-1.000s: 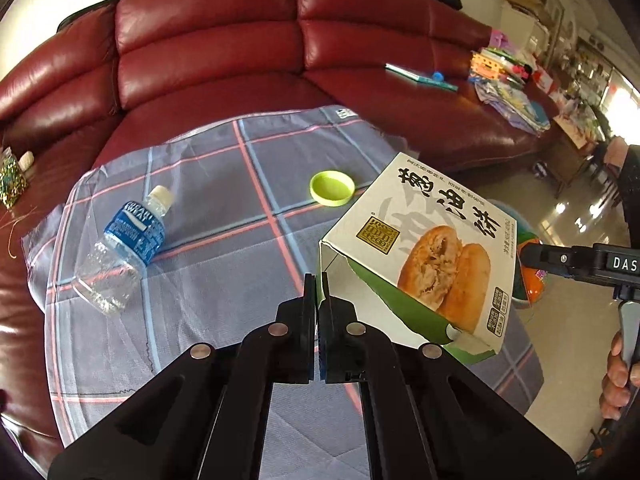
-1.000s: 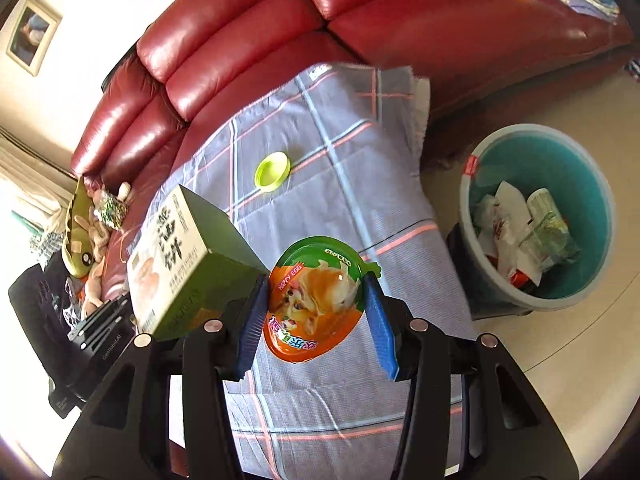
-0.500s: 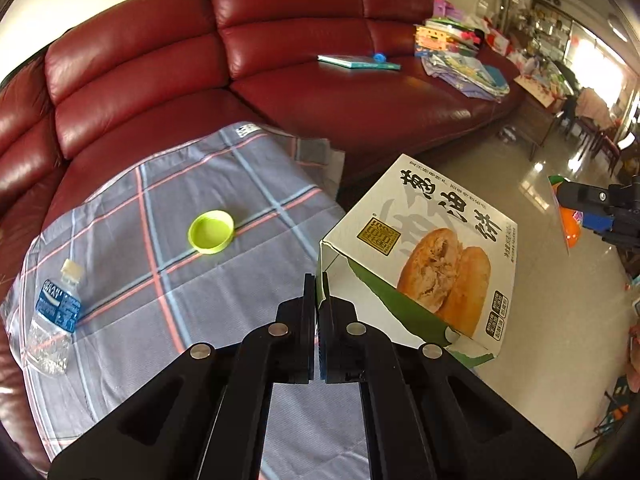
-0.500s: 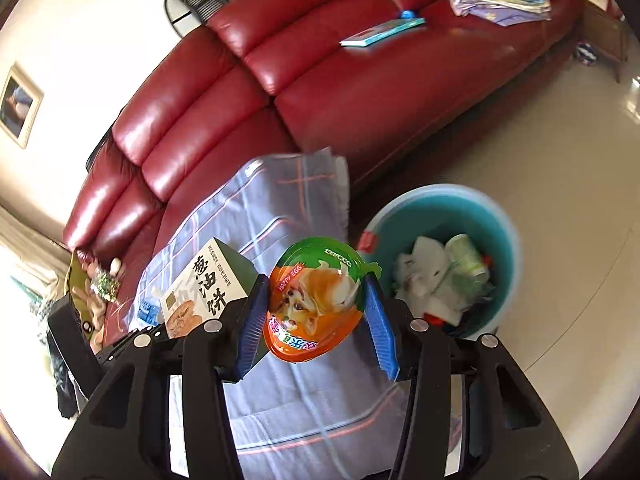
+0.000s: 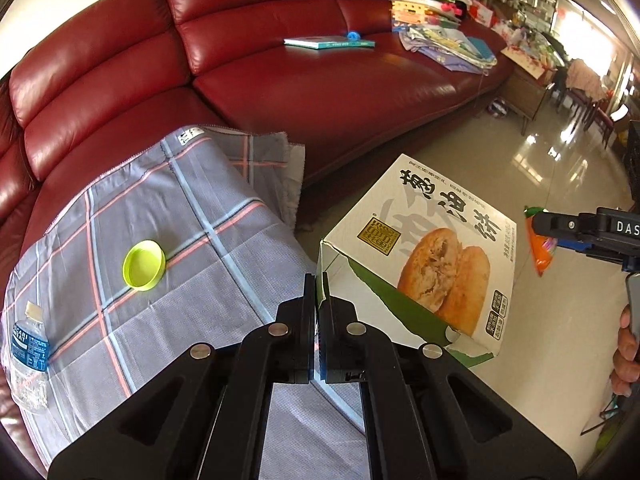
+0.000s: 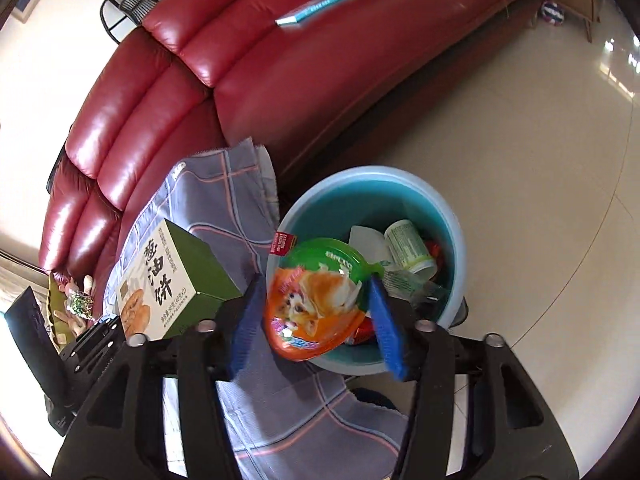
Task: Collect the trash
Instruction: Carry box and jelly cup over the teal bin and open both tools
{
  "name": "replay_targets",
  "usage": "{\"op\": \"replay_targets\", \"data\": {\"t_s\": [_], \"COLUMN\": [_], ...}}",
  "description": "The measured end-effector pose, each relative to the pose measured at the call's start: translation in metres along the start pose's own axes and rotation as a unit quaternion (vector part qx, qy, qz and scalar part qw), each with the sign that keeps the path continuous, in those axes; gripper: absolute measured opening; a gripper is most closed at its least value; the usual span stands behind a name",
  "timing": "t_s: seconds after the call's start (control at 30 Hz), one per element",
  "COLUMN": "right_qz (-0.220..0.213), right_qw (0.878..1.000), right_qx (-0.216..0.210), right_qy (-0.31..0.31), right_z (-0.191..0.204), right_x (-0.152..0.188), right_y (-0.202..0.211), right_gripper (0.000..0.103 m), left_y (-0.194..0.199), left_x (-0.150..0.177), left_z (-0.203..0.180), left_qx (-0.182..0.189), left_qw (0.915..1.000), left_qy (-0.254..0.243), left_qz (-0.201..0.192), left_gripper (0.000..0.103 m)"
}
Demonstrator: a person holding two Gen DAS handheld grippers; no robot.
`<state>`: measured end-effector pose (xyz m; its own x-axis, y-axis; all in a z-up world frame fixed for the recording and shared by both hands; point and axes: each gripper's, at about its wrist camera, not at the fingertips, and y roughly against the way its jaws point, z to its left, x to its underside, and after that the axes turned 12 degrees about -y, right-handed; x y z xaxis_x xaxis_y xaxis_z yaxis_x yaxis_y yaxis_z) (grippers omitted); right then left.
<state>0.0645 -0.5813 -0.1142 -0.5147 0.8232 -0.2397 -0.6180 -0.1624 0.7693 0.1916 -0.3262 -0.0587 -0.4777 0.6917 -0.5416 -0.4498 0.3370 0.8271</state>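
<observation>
Right gripper (image 6: 318, 312) is over the teal bin (image 6: 450, 224) and its jaws are opening, with the orange snack packet (image 6: 316, 312) loose between the blue pads, no longer pinched, tipping toward the bin mouth just ahead and below. To do this well, let the jaws spread fully and hold above the bin's centre so the packet drops clear of the near rim rather than onto the checked cloth (image 6: 224, 200) beneath. Left gripper (image 5: 316, 304) is pressed together on a torn flap of the pastry box (image 5: 432, 248), which hangs off to its right and looks next for the bin. Left of that gripper, well apart on the cloth, lie a green lid (image 5: 144, 265) and a water bottle (image 5: 28, 348). The bin already holds a cup and wrappers, so the bulky box may sit high. The red sofa (image 5: 320, 92) is behind.
</observation>
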Motion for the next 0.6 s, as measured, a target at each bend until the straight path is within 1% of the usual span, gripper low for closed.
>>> {"op": "replay_targets", "data": {"t_s": [0.03, 0.1, 0.13, 0.2, 0.27, 0.4, 0.6], "right_qz": [-0.003, 0.001, 0.001, 0.0, -0.002, -0.009, -0.026], "right_qw": [1.0, 1.0, 1.0, 1.0, 1.0, 0.999, 0.998], "right_qx": [0.003, 0.005, 0.008, 0.017, 0.028, 0.05, 0.058], "right_qy": [-0.001, -0.002, -0.002, 0.004, 0.005, 0.003, -0.005], "right_z": [-0.001, -0.003, -0.003, -0.004, -0.005, -0.007, -0.011], "right_x": [-0.001, -0.004, -0.004, -0.006, -0.005, -0.007, -0.014], "right_y": [-0.002, -0.005, -0.005, -0.005, -0.003, 0.002, 0.014], "right_gripper": [0.072, 0.073, 0.077, 0.081, 0.089, 0.089, 0.089], "left_y": [-0.003, -0.009, -0.011, -0.017, -0.023, -0.035, -0.05], "left_x": [-0.002, -0.005, -0.007, -0.009, -0.011, -0.017, -0.027], "left_z": [-0.001, -0.005, -0.007, -0.011, -0.016, -0.026, -0.046], "left_qx": [0.0, 0.001, 0.003, 0.005, 0.009, 0.02, 0.035], "left_qw": [1.0, 1.0, 1.0, 0.9999, 0.9998, 0.9994, 0.9983], "left_qy": [-0.001, -0.006, -0.008, -0.013, -0.017, -0.023, -0.042], "left_qz": [0.001, 0.003, 0.005, 0.008, 0.011, 0.018, 0.021], "left_gripper": [0.002, 0.002, 0.002, 0.002, 0.002, 0.002, 0.002]}}
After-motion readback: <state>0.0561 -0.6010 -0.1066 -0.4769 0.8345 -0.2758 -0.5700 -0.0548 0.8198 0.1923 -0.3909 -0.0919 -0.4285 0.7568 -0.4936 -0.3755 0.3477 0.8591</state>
